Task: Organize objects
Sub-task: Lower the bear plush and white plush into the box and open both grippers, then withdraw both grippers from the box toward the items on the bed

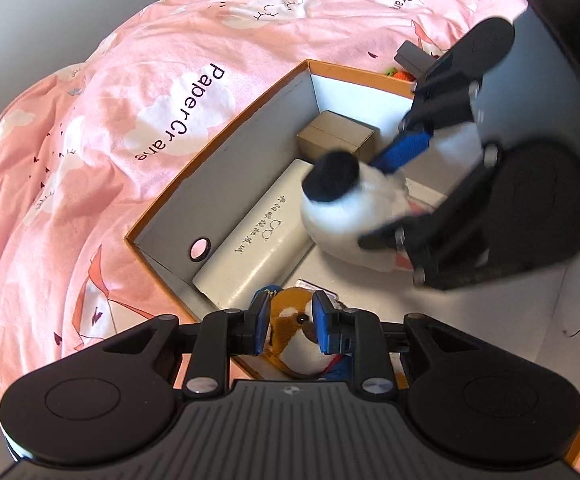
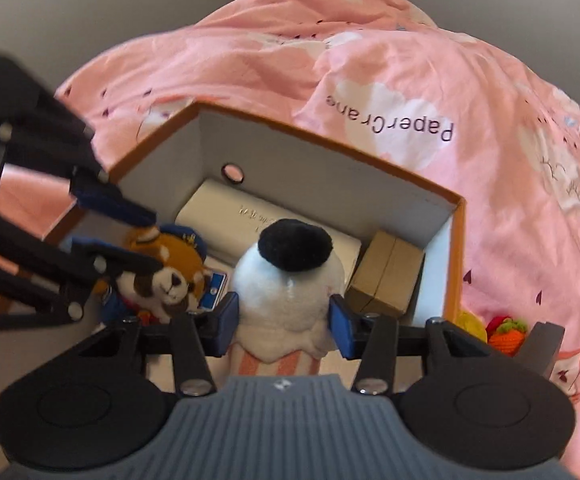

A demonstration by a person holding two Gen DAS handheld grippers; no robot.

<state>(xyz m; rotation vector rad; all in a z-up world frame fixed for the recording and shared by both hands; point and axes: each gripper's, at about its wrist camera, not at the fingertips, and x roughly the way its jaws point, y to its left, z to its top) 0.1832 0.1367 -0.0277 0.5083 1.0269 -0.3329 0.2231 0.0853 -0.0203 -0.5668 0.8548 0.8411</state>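
An orange-rimmed cardboard box (image 1: 225, 136) (image 2: 330, 144) lies on the pink bed cover. My left gripper (image 1: 292, 326) is shut on a brown and white plush dog (image 1: 296, 336) (image 2: 165, 276) with a blue cap, held inside the box at its near corner. My right gripper (image 2: 283, 326) is shut on a white plush with a black pompom (image 2: 290, 280) (image 1: 350, 208), held over the box's middle. In the box lie a long white case (image 1: 257, 236) (image 2: 241, 212) and a small brown carton (image 1: 336, 136) (image 2: 388, 276).
The pink "PaperCrane" bed cover (image 1: 129, 120) (image 2: 410, 80) surrounds the box. An orange and green crochet toy (image 2: 506, 334) (image 1: 400, 74) and a yellow one (image 2: 472, 324) lie outside the box's far end. A grey wall stands behind the bed.
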